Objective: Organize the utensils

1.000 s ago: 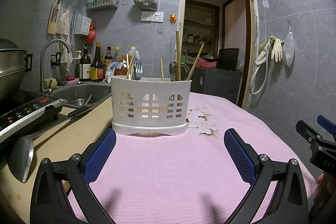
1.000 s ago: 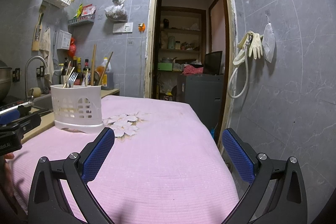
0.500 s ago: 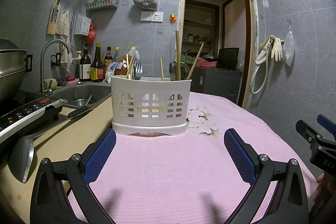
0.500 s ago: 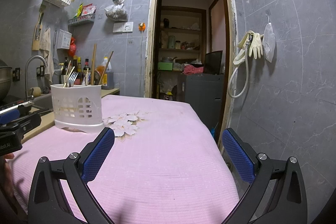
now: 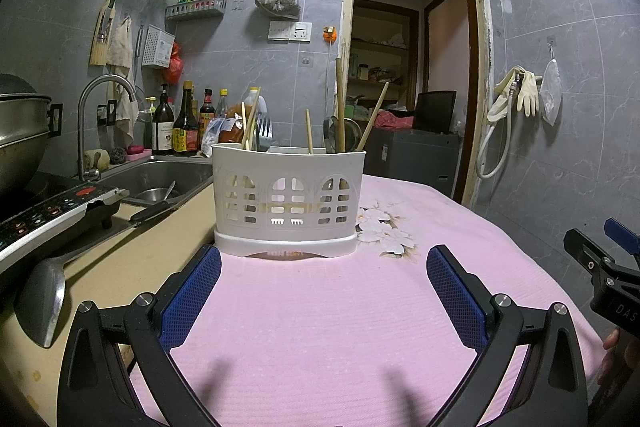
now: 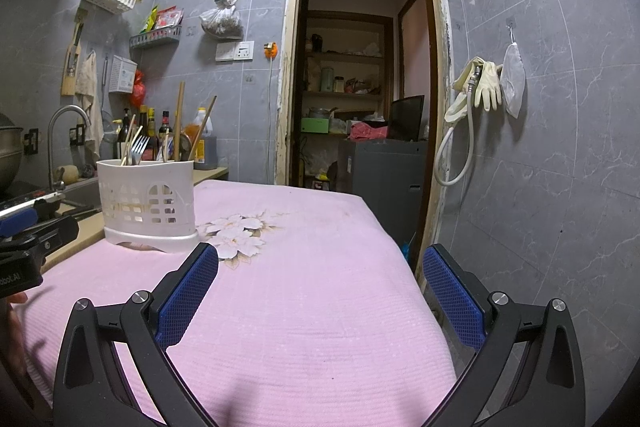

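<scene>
A white slotted utensil holder (image 5: 286, 201) stands on the pink cloth (image 5: 320, 327), straight ahead of my left gripper (image 5: 322, 267). It holds chopsticks (image 5: 340, 107), a fork (image 5: 263, 133) and a small strainer (image 5: 340, 135). My left gripper is open and empty, just short of the holder. My right gripper (image 6: 320, 267) is open and empty over the cloth (image 6: 320, 307), with the holder (image 6: 148, 205) to its far left. Each gripper shows at the edge of the other's view.
A metal ladle (image 5: 40, 291) lies on the beige counter at left, beside an induction cooker (image 5: 48, 211) and a sink (image 5: 160, 179). Sauce bottles (image 5: 186, 123) stand behind the sink. The cloth's right edge (image 6: 400, 247) drops toward a doorway.
</scene>
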Demonstrator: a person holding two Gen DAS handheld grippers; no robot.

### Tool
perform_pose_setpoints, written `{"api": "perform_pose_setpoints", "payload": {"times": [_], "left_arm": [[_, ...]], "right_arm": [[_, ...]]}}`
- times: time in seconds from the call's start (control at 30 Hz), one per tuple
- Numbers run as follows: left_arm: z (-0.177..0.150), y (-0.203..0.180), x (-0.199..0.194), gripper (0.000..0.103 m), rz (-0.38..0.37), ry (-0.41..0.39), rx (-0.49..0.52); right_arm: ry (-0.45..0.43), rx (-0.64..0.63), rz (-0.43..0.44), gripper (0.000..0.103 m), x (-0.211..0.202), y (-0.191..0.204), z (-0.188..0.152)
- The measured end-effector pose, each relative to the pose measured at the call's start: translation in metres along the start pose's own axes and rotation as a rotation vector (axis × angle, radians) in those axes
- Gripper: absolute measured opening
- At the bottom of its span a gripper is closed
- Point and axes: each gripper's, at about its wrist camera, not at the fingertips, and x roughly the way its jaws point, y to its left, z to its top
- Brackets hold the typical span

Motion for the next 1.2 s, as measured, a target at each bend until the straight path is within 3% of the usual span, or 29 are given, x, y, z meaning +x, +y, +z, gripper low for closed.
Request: {"api": "perform_pose_setpoints", "payload": {"times": [1.2], "left_arm": [[-0.0019, 0.0060, 0.0065, 0.101, 0.023, 0.027, 0.000]], "right_arm": [[0.004, -0.003, 0.003, 0.103, 0.0016, 0.0024, -0.0041]]}}
